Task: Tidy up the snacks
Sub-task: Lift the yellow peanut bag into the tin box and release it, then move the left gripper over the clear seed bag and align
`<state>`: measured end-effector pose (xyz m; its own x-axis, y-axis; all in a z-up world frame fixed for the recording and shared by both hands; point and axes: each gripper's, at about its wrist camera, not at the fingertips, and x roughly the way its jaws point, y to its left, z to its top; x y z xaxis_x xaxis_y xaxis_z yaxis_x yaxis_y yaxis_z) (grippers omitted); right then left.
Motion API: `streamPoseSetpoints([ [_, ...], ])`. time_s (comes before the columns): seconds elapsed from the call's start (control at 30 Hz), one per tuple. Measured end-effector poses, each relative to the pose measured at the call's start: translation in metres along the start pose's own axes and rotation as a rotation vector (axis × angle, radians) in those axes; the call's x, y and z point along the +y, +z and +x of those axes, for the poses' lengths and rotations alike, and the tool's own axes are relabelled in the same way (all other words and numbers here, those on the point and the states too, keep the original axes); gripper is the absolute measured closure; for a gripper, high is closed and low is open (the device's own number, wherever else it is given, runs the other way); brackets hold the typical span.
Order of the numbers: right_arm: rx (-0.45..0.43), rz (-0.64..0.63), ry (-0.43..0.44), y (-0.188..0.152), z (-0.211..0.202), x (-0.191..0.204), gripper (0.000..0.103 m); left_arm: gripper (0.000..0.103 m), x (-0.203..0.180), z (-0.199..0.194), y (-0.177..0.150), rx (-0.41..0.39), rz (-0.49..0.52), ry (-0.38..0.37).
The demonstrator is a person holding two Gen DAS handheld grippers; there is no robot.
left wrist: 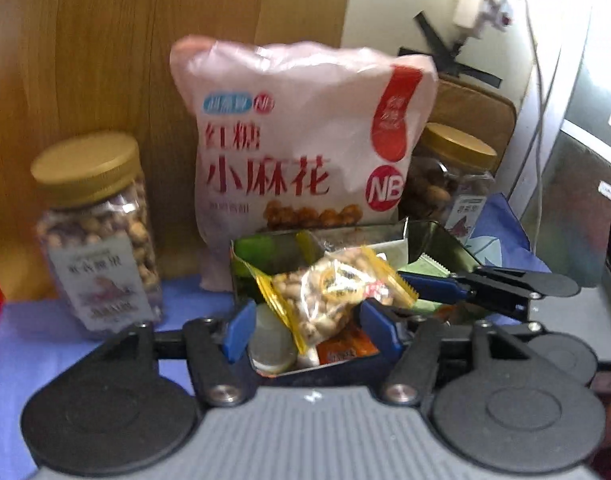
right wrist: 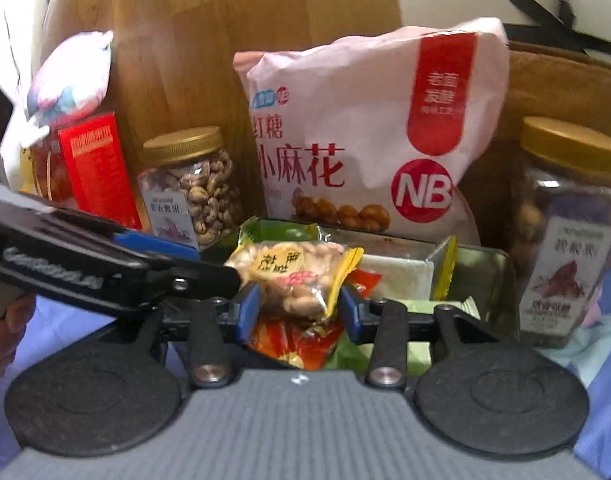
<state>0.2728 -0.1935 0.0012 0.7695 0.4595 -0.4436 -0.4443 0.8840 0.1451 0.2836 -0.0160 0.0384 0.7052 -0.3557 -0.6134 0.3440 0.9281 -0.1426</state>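
Lowest in the left wrist view, the left gripper (left wrist: 311, 330) is seen spread wide, its blue fingers (left wrist: 238, 330) standing on either side of a peanut packet (left wrist: 333, 292) without clearly pressing it. In the right wrist view the right gripper (right wrist: 299, 312) is seen pinching the same yellow-edged peanut packet (right wrist: 297, 276), both blue pads (right wrist: 247, 312) being pressed against its sides at the centre of the frame. The packet is held just above a shiny metal tin (right wrist: 489, 280), in which red, green and white small wrappers (right wrist: 297, 340) are piled. The tin (left wrist: 433, 236) is set on a blue cloth (left wrist: 45, 340) filling the lower left of the left view. Behind the tin, at mid-frame, a large pink snack bag (right wrist: 365, 132) is stood upright against a wooden panel (right wrist: 209, 40). A gold-lidded cashew jar (right wrist: 193, 188) is placed left of the bag, and a second gold-lidded jar (right wrist: 569, 232) at the right edge. A red box (right wrist: 93, 168) is seen at the far left, with a pale plush object (right wrist: 69, 76) above it in the upper left.
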Motion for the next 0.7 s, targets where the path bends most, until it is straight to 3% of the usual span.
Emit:
streamPoseSetpoints([
  [0.2,-0.075,0.073,-0.041,-0.006,-0.050,-0.010,0.057,0.043,-0.015,-0.027,-0.016,-0.008,0.016,0.005],
  [0.37,-0.102,0.207,-0.052,-0.036,-0.105,-0.022,0.057,0.043,-0.026,-0.057,-0.046,-0.014,0.014,-0.040],
  [0.53,-0.024,0.355,-0.055,-0.084,-0.126,-0.032,0.057,0.043,-0.040,-0.054,-0.085,0.089,-0.018,-0.116],
  [0.7,0.038,0.479,-0.010,-0.119,-0.126,-0.028,0.058,0.043,-0.046,-0.030,-0.115,0.204,-0.131,-0.194],
])
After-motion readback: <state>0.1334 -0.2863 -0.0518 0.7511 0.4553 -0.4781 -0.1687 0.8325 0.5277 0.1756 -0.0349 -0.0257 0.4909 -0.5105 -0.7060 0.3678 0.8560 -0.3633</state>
